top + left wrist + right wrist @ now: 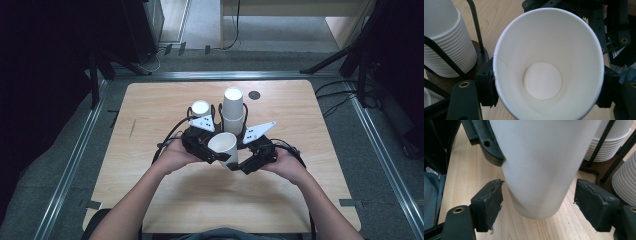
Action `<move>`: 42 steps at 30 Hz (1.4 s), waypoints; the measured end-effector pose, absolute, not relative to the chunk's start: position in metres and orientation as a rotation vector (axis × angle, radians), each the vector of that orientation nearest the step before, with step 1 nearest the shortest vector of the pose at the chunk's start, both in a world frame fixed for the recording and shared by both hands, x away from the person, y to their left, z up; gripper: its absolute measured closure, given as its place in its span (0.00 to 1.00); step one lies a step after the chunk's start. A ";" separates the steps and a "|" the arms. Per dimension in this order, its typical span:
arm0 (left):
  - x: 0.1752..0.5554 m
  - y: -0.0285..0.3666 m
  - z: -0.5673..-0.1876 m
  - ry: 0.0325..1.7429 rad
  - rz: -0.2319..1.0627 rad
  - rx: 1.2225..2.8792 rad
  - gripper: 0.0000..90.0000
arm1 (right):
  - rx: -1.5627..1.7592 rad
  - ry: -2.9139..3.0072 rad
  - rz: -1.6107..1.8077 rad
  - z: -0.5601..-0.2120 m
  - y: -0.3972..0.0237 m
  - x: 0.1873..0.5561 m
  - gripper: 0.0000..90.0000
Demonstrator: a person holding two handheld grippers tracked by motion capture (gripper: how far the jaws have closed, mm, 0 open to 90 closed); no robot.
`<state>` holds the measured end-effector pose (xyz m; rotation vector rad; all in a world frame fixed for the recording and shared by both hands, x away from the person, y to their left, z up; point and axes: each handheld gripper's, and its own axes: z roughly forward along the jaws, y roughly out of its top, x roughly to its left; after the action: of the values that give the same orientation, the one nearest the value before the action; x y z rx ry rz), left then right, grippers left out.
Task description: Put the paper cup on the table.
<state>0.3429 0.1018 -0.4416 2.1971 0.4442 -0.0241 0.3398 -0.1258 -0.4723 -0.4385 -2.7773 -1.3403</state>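
Left tool (pixel 210 150) grips a white paper cup (pixel 223 143) by its sides, mouth up, above the tabletop (pixel 150 115); both hands meet mid-table. Right tool (pixel 536 202) stands released, pads clear of the cup's base. Left gripper view shows the cup's bare interior.

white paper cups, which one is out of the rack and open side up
The single white paper cup clamped in the left gripper, mouth up; the others sit stacked upside down in the black wire rack.
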 end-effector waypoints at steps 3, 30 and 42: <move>0.343 0.103 -0.441 0.447 -0.016 2.198 0.28 | -0.437 -2.785 -1.347 -0.471 -0.127 0.339 0.26; 0.334 0.127 -0.438 0.456 -0.001 2.220 0.28 | -0.528 -2.852 -1.366 -0.463 -0.146 0.345 0.26; 0.333 0.147 -0.436 0.499 -0.005 2.220 0.28 | -0.544 -2.850 -1.380 -0.459 -0.157 0.351 0.26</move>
<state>0.3335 0.1474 -0.4357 2.2202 0.4992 -0.0054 0.3505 -0.1571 -0.4592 -0.5436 -2.8499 -1.3801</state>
